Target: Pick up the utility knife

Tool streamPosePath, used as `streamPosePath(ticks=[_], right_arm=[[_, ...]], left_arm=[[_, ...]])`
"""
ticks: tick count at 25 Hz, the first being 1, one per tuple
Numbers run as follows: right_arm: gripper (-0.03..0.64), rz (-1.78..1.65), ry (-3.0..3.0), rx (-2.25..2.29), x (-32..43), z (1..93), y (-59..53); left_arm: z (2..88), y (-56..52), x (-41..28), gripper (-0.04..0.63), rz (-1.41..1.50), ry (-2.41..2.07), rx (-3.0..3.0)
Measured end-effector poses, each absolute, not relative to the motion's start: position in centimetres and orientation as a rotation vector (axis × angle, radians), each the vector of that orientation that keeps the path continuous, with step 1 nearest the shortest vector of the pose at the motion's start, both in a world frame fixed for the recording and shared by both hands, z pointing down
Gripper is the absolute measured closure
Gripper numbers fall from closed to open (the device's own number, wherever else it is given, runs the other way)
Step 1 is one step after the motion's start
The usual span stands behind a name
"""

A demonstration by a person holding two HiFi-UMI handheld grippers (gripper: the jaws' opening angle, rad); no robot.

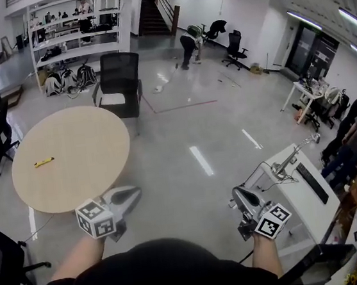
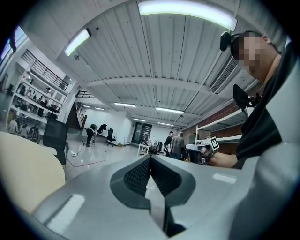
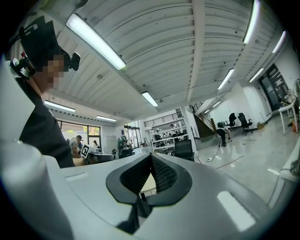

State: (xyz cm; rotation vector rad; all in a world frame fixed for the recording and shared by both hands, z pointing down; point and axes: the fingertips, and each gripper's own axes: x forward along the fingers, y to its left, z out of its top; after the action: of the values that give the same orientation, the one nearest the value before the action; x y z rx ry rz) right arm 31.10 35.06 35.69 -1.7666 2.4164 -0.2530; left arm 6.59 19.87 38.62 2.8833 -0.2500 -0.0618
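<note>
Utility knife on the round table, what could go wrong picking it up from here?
One: the utility knife lies flat and thin on the round table, so jaws may push it along the top rather than grip it. Two: the left gripper and right gripper both have jaws shut and empty; one must open before closing in. Three: the knife sits well away from both grippers, so a long reach could be imprecise.

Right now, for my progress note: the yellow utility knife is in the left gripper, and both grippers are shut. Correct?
No. The head view shows the utility knife lying on the round table, held by neither gripper. The left gripper and right gripper are indeed shut.
</note>
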Motion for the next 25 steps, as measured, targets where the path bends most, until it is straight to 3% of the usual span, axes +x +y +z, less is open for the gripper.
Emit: streamPosePath(ticks=[8, 25], right_arm=[[0.601, -0.287, 2.435, -1.690, 42.2, 36.7, 34.4], [0.601, -0.342, 2.419, -1.761, 48.4, 37.6, 24.9]], left_arm=[[39.1, 21.5, 17.3, 0.595, -0.017, -0.289, 2.865], [41.2, 11.4, 24.7, 0.595, 0.022, -0.212, 2.869]])
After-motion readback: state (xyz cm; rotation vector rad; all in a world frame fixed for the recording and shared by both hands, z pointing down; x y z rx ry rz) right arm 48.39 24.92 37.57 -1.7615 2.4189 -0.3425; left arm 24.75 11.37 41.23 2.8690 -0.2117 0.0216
